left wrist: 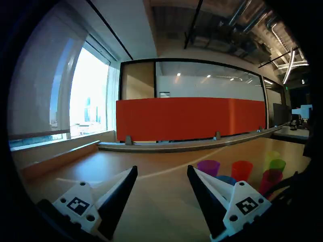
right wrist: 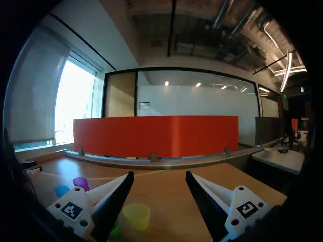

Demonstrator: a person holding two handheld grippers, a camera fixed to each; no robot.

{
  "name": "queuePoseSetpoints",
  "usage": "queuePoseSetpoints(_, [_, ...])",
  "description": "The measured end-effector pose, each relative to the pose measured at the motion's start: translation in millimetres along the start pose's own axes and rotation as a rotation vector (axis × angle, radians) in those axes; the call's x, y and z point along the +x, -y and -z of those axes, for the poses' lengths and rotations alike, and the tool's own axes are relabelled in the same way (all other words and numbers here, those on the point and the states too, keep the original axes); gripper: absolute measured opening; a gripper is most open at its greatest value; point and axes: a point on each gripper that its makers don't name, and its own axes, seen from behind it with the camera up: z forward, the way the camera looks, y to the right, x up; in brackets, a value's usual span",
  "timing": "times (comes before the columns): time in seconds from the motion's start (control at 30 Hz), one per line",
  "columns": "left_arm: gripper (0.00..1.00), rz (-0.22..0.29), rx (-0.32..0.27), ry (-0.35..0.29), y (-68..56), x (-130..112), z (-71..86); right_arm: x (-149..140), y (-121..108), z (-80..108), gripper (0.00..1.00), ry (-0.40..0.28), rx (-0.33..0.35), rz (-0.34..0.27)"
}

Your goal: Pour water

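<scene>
Several coloured cups [left wrist: 241, 169] stand right of the spread left hand-held gripper [left wrist: 162, 169].

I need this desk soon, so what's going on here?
A person holds a gripper in each hand over a wooden desk with an orange divider along its far edge. The left gripper and the right gripper both have their fingers open and hold nothing. On the desk stand a purple cup, an orange cup, a blue cup and a yellow cup, among others. Nothing is being poured yet, and I cannot tell whether any cup holds water.
</scene>
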Motion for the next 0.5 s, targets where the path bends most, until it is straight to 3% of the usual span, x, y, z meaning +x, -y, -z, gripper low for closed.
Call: queuePoseSetpoints(0.5, [0.91, 0.035, 0.010, 0.021, 11.2, -14.2, -2.9, -6.3, 4.6, 0.9, 0.99, 0.026, -0.010, 0.022])
